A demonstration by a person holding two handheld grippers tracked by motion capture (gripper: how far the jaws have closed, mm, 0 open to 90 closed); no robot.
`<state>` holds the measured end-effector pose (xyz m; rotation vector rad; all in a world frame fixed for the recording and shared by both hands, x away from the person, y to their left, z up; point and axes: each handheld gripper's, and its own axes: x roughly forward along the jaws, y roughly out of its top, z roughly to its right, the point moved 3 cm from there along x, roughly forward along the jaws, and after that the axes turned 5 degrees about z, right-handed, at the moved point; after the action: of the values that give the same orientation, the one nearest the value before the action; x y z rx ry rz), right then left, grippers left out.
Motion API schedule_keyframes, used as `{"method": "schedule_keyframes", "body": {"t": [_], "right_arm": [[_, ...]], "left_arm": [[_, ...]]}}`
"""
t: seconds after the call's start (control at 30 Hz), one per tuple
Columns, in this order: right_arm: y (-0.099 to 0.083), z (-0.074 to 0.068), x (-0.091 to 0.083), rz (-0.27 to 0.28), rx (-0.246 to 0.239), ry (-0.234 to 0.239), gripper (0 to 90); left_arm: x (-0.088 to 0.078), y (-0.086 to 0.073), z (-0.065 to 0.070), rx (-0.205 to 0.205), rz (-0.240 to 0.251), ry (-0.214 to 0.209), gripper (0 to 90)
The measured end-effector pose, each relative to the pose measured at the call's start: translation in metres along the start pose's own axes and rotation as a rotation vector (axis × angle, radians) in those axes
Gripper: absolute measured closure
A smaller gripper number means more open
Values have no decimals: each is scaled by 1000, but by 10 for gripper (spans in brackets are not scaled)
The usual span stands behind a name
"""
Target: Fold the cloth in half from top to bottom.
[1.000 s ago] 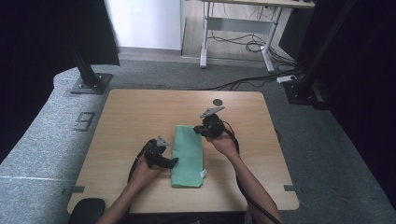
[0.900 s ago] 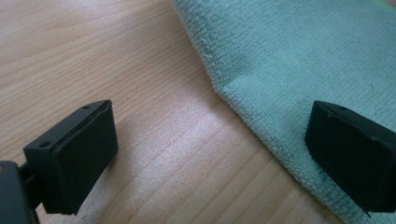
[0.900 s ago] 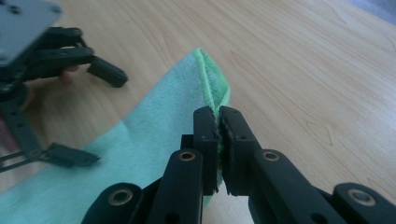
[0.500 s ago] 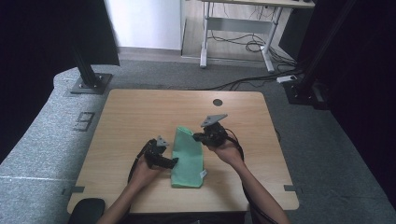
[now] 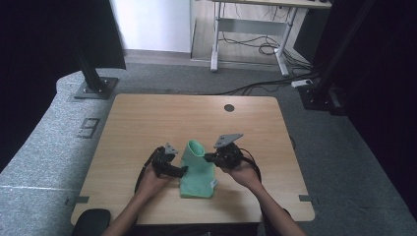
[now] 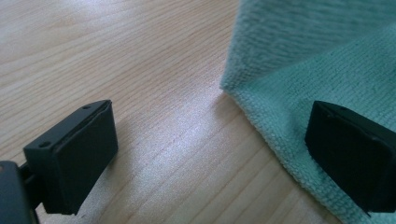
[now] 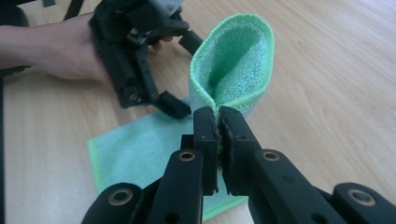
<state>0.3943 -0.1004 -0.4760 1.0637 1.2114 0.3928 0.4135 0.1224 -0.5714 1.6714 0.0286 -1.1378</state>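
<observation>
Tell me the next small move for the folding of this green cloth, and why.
Probably carry the right gripper on toward the near edge: it is shut on the cloth's far end, lifted in a loop, while the open left gripper rests at the cloth's side edge on the table.

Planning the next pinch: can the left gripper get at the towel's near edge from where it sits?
Probably yes: the left gripper is open, one jaw over the green towel, the other over bare table, nothing between.

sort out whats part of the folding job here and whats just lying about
In the job: green cloth, pinched at one edge by the shut right gripper; open left gripper at its other side.

Lying about: floor cables, desk frame.
</observation>
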Motion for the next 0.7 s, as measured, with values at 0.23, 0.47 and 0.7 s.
{"method": "schedule_keyframes", "body": {"t": [0.23,0.47,0.7], "right_arm": [[-11,-15,-5,2,-7,24,846],[-23,-28,-7,3,-3,48,846],[-41,-41,-5,-20,7,70,846]], "left_arm": [[0,0,0,2,0,0,24],[0,0,0,-2,2,1,24],[0,0,0,-4,4,1,24]]}}
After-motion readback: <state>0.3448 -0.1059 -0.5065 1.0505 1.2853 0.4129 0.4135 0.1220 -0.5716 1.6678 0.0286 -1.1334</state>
